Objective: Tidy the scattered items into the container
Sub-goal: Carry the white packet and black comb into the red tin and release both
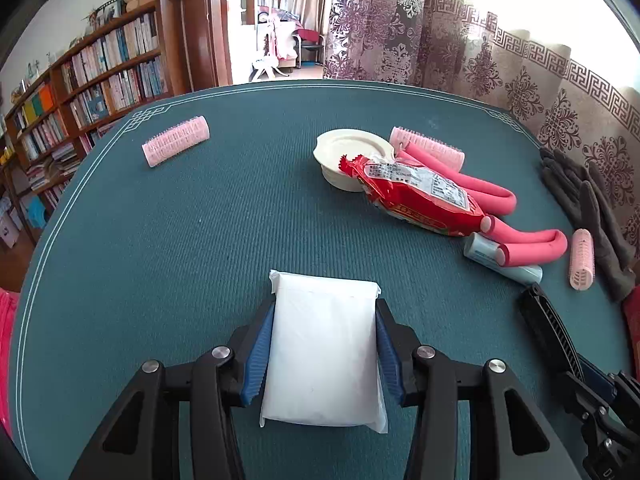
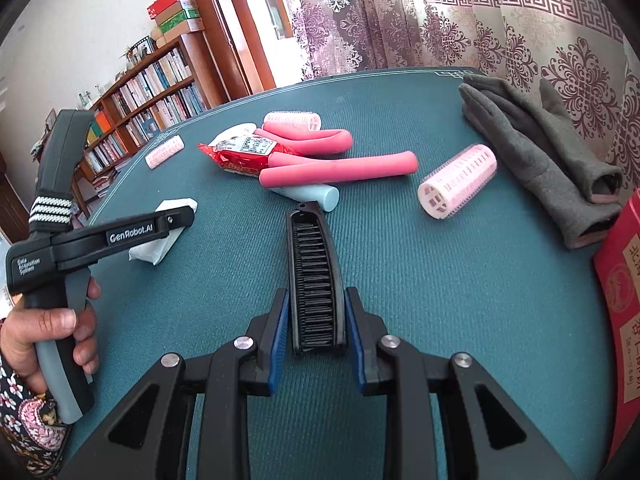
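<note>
A flat white packet (image 1: 324, 352) lies on the green table mat, and my left gripper (image 1: 325, 308) is shut on it, a blue pad pressing each long side. The right wrist view shows the same left gripper (image 2: 176, 220) from the side, over the packet (image 2: 154, 250), with a hand on its handle. My right gripper (image 2: 318, 292) is shut on the near end of a black comb (image 2: 314, 248) that points away over the mat. A red box (image 2: 624, 280) stands at the right edge.
Mid-table lie a red snack bag (image 1: 416, 196), pink foam rods (image 2: 340, 168), a light blue tube (image 2: 312, 196) and a white bowl (image 1: 348, 160). Pink hair rollers (image 1: 176, 146) (image 2: 456, 176) lie scattered. Grey gloves (image 2: 540, 156) rest at the far right. Bookshelves and curtains stand behind.
</note>
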Available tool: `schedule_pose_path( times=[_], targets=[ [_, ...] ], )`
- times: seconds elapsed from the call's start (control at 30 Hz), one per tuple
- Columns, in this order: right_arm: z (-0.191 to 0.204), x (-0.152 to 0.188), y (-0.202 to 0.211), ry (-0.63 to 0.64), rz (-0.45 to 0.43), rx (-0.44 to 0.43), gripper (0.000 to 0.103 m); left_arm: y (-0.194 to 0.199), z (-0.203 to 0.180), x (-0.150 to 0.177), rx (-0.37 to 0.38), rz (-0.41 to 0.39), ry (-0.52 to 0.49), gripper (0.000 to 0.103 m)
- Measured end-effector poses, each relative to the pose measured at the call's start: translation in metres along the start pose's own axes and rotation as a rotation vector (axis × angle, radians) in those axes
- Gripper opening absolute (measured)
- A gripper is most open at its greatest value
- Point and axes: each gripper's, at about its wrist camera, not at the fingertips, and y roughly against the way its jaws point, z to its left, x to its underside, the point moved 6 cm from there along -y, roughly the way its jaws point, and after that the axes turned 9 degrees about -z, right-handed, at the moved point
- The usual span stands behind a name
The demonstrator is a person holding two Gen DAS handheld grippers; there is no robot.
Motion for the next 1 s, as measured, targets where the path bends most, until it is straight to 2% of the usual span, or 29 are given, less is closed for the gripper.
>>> schedule_pose_path(
  times=[0.4,0.5,0.63,0.87,1.0],
  targets=[
    [-0.007,-0.006,0.013,-0.078,-0.056,-0.014,0.029,0.027,-0.016,0.028,0.064,0.023,-0.007,0.049],
    [-0.009,-0.006,0.025,-0.121,-0.057,-0.045,0.028,0.034,-0.019,0.032,0.076,0.025,-0.016,0.049],
    [-0.014,-0.008,0.054,-0.15,-0.094,-0.04,0.028,0.039,-0.028,0.032,0.1,0.024,-0.018,0.049],
    [-0.046,-0.017,0.119,-0.188,-0.204,0.05,0.029,0.053,-0.072,0.03,0.178,0.014,-0.082,0.049],
    [-0.082,-0.016,0.157,-0.188,-0.262,0.167,0.029,0.062,-0.104,0.028,0.232,0.011,-0.123,0.049]
  ],
)
